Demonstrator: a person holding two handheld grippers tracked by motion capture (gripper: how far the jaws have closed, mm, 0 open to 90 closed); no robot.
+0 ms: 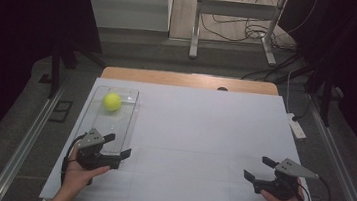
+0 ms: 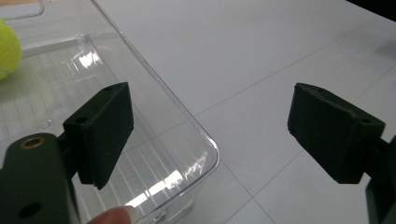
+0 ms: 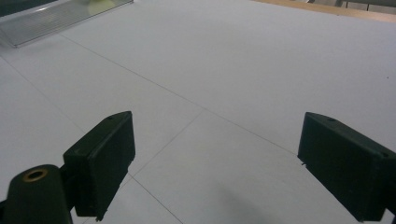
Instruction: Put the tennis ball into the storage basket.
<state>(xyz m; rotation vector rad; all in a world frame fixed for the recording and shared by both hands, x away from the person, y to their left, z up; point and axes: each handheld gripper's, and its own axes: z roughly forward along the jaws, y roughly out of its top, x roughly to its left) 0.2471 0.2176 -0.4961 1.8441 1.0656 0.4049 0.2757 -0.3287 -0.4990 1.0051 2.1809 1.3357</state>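
A yellow-green tennis ball (image 1: 112,101) lies at the far end of a clear plastic tray (image 1: 126,120) on the left of the white table; in the left gripper view the ball (image 2: 8,51) shows at the left edge. My left gripper (image 1: 117,145) stands open at the tray's near right corner (image 2: 205,154), one jaw over the tray, the other over bare table, nothing between them. My right gripper (image 1: 258,169) rests open at the table's near right, its jaws (image 3: 210,163) wide over the bare surface.
The white sheet (image 1: 203,133) covers the table, with a wooden edge (image 1: 188,80) at the far side. A white power strip (image 1: 296,127) lies beside the right edge. Beyond stand a metal frame (image 1: 235,16) and floor cables.
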